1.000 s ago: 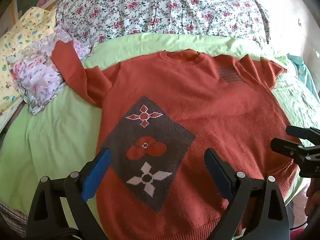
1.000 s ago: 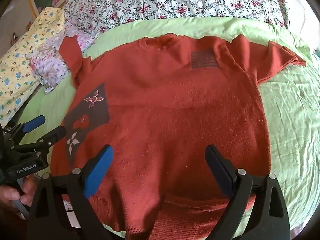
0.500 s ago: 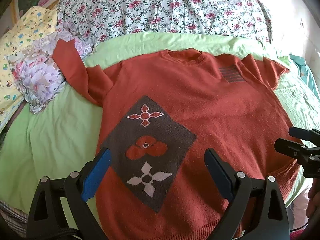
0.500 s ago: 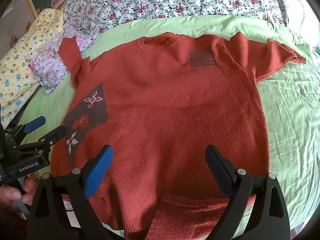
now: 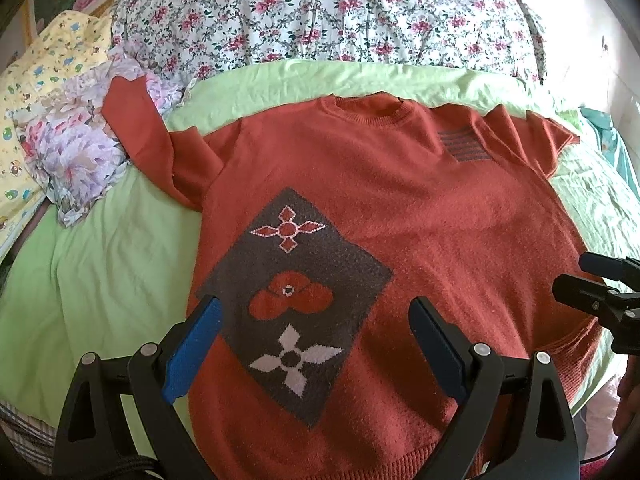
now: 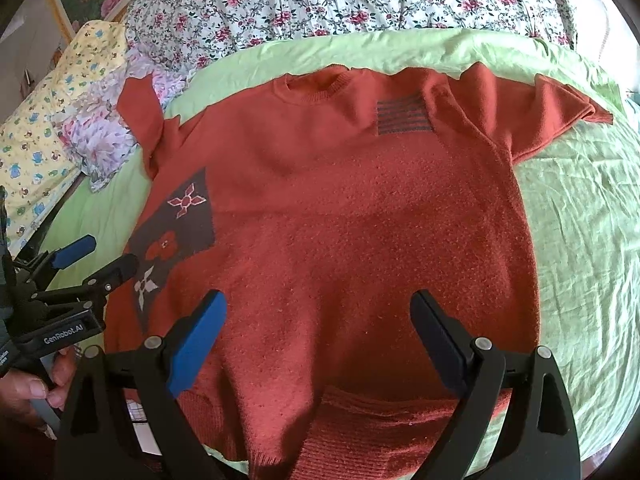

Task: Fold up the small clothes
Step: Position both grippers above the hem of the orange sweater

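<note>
So far nothing is folded: the sweater (image 5: 400,220) lies flat, front up, on the bed (image 5: 100,280), spread out ahead of and under both sets of jaws, which stand wide apart and empty. Likely next, the left gripper (image 5: 314,344) and right gripper (image 6: 318,338) must drop and pinch an edge or sleeve. On the left gripper's body, in the right view, reads "GenRobot.AI"

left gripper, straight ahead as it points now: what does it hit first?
Most likely the orange sweater, on its dark flower patch between the open fingers of the left gripper. Depth is unclear.
</note>
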A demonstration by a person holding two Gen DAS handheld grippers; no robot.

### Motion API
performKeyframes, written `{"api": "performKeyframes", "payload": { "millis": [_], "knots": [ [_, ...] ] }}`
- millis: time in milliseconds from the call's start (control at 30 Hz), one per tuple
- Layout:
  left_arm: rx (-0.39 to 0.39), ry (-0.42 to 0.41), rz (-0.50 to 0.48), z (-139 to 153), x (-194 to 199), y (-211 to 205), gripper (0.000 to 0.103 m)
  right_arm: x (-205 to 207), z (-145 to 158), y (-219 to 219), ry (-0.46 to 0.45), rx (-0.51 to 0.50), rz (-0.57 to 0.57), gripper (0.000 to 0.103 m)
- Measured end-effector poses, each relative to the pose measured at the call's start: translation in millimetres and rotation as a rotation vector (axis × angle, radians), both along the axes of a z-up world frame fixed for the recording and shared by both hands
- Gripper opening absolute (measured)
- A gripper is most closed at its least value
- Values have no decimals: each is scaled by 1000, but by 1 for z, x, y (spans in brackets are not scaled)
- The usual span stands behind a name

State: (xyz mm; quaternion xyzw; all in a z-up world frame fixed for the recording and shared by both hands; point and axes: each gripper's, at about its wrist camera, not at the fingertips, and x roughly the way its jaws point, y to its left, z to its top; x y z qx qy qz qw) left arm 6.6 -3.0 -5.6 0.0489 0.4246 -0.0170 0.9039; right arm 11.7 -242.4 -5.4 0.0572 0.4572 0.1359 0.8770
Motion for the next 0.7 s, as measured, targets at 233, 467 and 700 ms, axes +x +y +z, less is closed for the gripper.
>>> {"api": "performKeyframes", "payload": {
  "millis": [233, 467, 700],
  "knots": [
    [-28, -14, 0, -3, 2, -1, 95, 1, 0, 2, 4, -14, -4, 93],
    [-33, 10, -2, -8, 7, -4, 95, 5, -2, -2, 7, -13, -7, 93],
    [-21, 42, 1, -13, 18, -6, 95, 13, -6, -12, -10, 49, -30, 93]
  ]
}}
